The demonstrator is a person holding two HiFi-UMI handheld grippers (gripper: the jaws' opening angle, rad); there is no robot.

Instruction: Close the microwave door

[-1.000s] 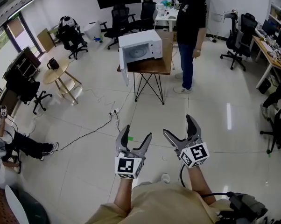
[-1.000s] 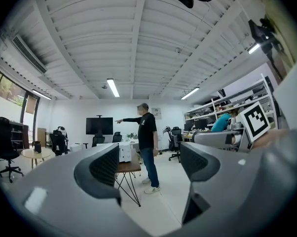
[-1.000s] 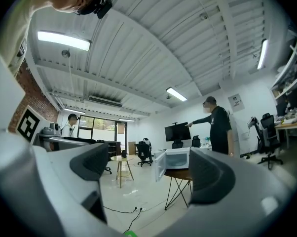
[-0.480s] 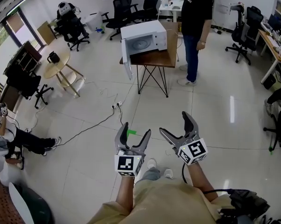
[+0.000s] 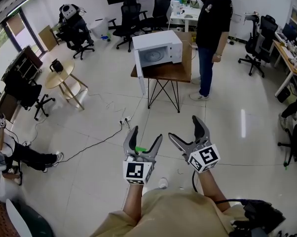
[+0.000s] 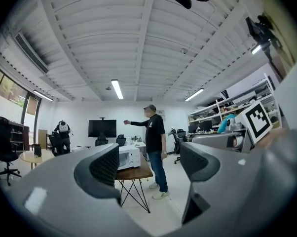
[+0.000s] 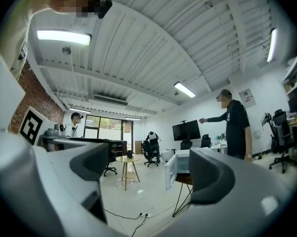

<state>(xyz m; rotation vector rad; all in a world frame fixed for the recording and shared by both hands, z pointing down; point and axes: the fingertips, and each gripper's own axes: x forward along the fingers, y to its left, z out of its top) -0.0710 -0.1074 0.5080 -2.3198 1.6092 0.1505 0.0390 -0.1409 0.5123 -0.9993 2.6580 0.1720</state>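
Left gripper (image 5: 146, 136) and right gripper (image 5: 185, 129) gape (empty).

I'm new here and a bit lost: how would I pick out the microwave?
In the middle of the tiled floor, beside the standing person in black, is a small wooden table on thin black legs. The microwave sits on it: a white box whose door hangs swung open.
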